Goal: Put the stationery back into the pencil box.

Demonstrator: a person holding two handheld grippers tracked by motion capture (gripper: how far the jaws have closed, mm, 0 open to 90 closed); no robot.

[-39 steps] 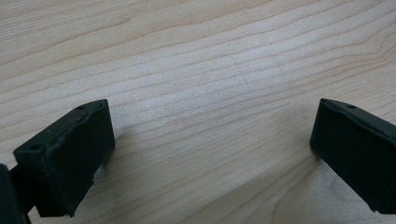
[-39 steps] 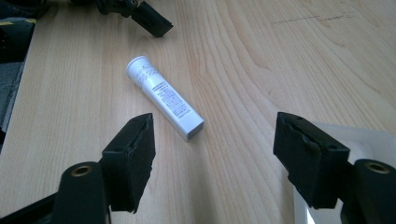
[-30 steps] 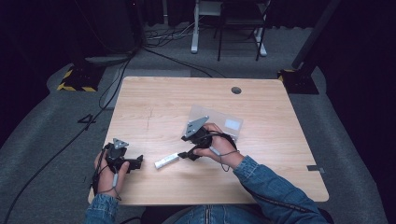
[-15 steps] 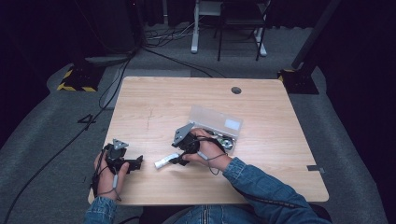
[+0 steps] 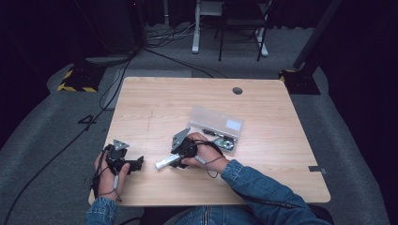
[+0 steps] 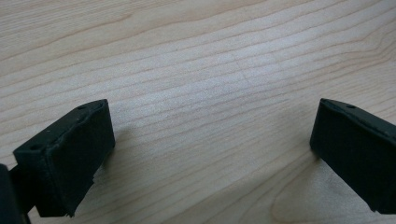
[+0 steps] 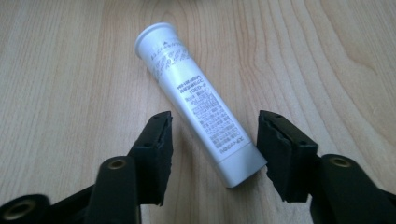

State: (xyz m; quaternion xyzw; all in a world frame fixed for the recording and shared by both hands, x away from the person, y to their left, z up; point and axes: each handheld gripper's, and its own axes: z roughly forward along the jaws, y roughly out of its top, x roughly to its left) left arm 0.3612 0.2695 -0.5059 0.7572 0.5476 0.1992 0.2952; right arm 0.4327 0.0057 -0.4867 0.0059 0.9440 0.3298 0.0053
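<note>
A white tube [image 7: 196,102] with small grey print lies flat on the wooden table [image 5: 155,103], cap end pointing away. My right gripper [image 7: 215,128] straddles its near end. The jaws have just been closing with the tube between them, and a gap still shows beside the left pad [image 7: 159,140]. In the high view the tube [image 5: 163,163] sticks out to the left of the right gripper [image 5: 172,161], which a hand holds low over the table. My left gripper [image 5: 139,163] rests near the front left edge, and its jaws stand wide apart over bare wood [image 6: 212,135].
A clear plastic box [image 5: 217,126] with its lid raised sits just right of the right hand and holds small parts. A round cable hole [image 5: 237,90] is near the table's far edge. Dark floor with cables surrounds the table.
The right hand has moved left and down onto the tube, uncovering the clear box behind it. The left hand has stayed put.
</note>
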